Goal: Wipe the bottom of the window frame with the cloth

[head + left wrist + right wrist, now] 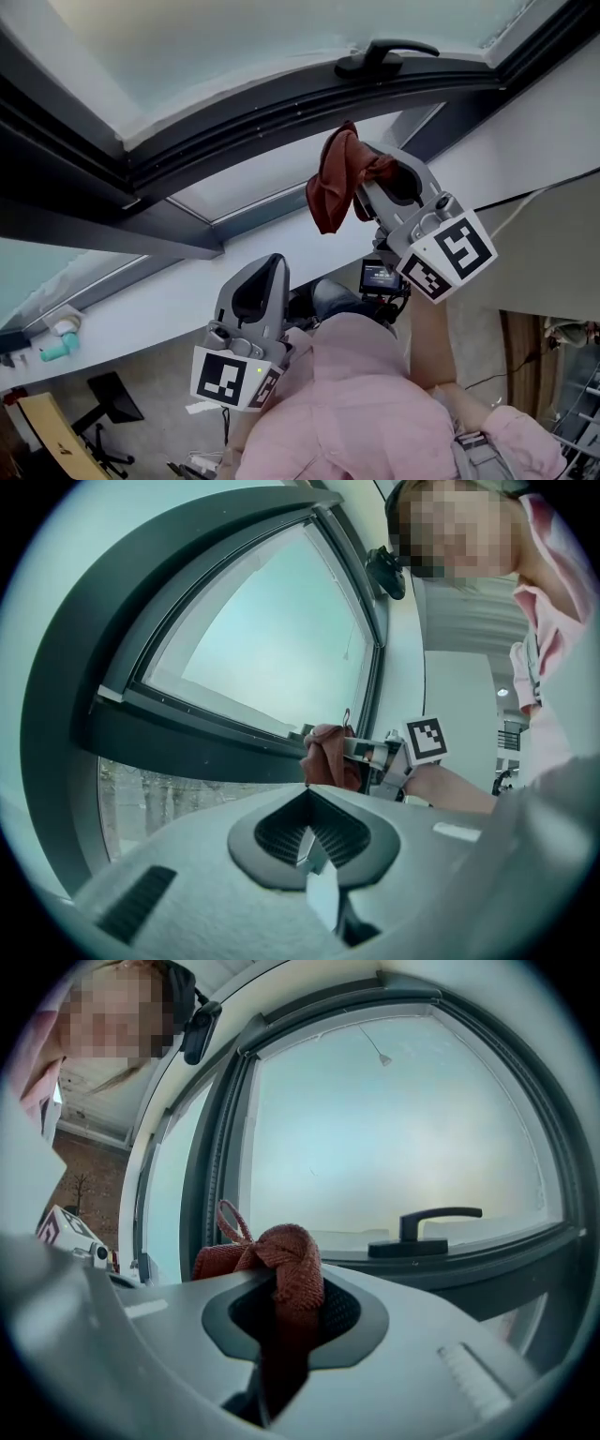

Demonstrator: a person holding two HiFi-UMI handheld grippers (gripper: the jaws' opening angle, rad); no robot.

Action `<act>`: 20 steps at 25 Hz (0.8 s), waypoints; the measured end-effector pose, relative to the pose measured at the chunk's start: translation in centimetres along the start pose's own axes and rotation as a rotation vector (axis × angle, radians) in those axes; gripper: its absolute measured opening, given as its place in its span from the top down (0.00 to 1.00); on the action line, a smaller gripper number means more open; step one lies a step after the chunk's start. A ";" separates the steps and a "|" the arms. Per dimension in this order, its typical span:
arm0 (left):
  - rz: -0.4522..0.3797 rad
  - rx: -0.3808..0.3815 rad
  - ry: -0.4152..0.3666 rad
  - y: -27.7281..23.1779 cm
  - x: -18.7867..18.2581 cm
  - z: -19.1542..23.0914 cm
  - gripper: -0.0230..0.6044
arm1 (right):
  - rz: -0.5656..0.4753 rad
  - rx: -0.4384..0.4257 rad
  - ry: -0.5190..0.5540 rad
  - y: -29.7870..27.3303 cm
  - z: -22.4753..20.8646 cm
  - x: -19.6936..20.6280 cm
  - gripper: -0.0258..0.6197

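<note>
A dark red cloth (330, 183) hangs bunched from my right gripper (361, 187), which is shut on it and held just below the dark grey window frame (281, 112). The cloth is close to the frame; I cannot tell whether it touches. In the right gripper view the cloth (289, 1262) fills the closed jaws, with the black window handle (427, 1232) beyond. My left gripper (273, 264) is lower, by the white sill (178, 295), shut and holding nothing. From the left gripper view, my left gripper (309, 810) points toward the cloth (328, 757) and the right gripper's marker cube (427, 740).
The black handle (384, 56) sits on the upper sash above the cloth. A teal bottle (58, 349) lies on the ledge at far left. A black chair base (112, 401) and cables are on the floor below. A small lit screen (380, 277) sits under the right gripper.
</note>
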State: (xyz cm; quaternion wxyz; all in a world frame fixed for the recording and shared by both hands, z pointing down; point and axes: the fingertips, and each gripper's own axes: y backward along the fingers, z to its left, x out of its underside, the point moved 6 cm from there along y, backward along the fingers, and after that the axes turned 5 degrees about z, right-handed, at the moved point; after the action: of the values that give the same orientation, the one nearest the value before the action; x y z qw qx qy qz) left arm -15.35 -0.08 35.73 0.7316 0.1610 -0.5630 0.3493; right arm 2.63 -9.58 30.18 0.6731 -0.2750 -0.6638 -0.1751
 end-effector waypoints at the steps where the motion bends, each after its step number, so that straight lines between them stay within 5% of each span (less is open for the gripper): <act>1: 0.004 -0.007 0.001 -0.1 0.1 -0.1 0.97 | 0.023 0.008 0.008 0.2 0.3 0.8 0.86; 12: 0.034 -0.055 0.013 -1.6 0.4 -1.4 0.97 | 0.210 0.055 -0.010 3.6 1.9 6.8 0.86; 20: 0.046 -0.048 -0.011 -3.0 0.8 -4.9 0.97 | 0.211 0.073 0.003 7.0 0.3 6.7 0.86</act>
State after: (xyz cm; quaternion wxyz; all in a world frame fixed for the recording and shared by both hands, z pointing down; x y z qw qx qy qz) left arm -9.69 1.16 35.37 0.7237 0.1322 -0.5789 0.3516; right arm 6.96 -3.03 35.83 0.6984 -0.3184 -0.6360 -0.0795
